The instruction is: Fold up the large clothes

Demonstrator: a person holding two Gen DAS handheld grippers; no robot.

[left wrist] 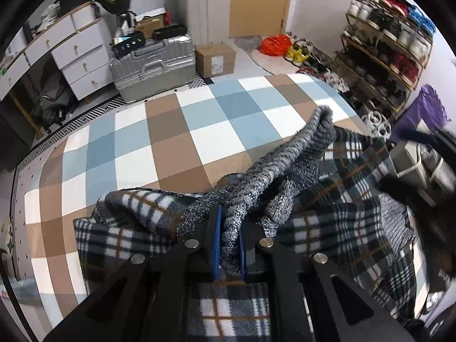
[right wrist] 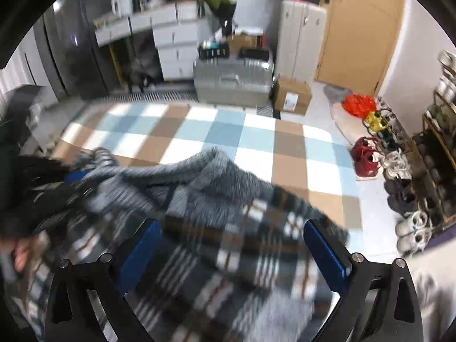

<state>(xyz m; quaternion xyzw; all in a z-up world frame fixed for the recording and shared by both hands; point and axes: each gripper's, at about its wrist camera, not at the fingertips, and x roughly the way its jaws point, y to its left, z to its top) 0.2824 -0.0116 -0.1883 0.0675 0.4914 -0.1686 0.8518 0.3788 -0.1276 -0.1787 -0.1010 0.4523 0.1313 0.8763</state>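
Work surface: a bed covered in a large-check sheet of brown, pale blue and white squares (left wrist: 182, 131), flat and smooth ahead of both grippers. The left gripper (left wrist: 229, 242) is clamped tight on a bunched fold of grey marled knit fabric (left wrist: 287, 159), its blue pads nearly meeting with the knit squeezed between them; the knit runs forward and to the right from the jaws as a thick rope. The knit appears joined to a dark plaid fleece garment with white and orange lines (left wrist: 353, 171), which lies heaped directly under and to both sides of this gripper. The right gripper (right wrist: 233, 245) has its jaws spread wide with nothing pinched, the plaid fleece lying beneath and between the blue pads; that view is motion-blurred. Left of it, the other gripper's black frame shows dimly. Room beyond the bed's far edge: a silver ribbed hard-shell suitcase (left wrist: 154, 62) on the floor ahead, a brown cardboard box with a white label (left wrist: 215, 58) just right of it, a white chest of drawers (left wrist: 77, 59) far left, a tan wooden door (left wrist: 260, 2), and a gold-framed shoe rack crowded with shoes (left wrist: 382, 45) far right.
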